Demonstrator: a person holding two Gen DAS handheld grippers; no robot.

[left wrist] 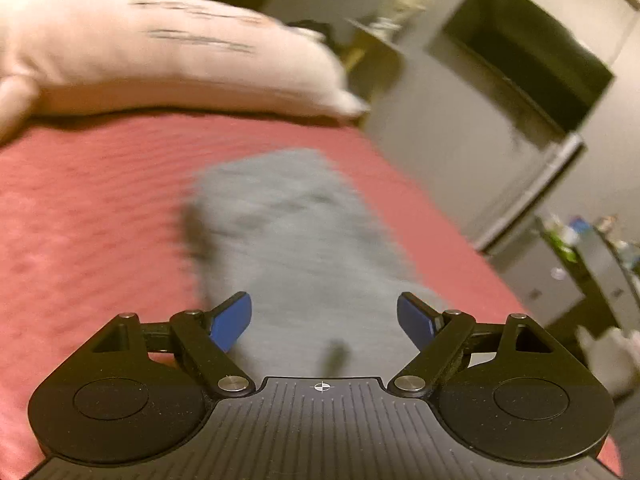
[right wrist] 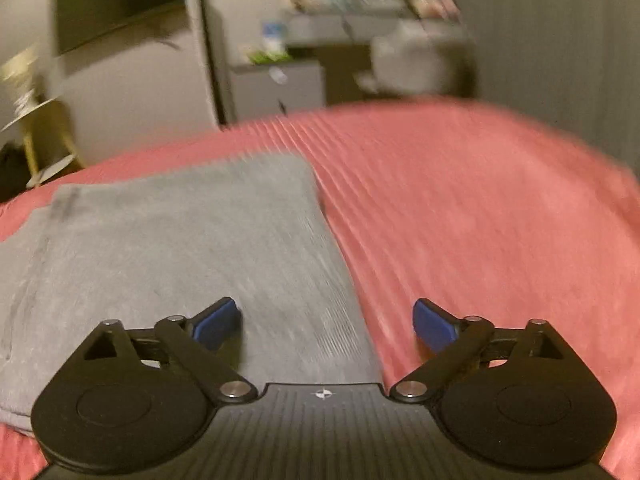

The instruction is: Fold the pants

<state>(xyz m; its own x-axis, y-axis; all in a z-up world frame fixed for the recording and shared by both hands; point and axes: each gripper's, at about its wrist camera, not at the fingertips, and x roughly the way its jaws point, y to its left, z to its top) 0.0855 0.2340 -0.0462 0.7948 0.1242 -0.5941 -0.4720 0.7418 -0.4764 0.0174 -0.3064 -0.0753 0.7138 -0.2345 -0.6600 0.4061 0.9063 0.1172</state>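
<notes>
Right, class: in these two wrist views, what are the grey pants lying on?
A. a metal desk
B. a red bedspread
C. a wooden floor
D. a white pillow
B: the pants lie flat on the red bedspread, red showing along their edges in both views; the pillow sits apart, further up the bed.
</notes>
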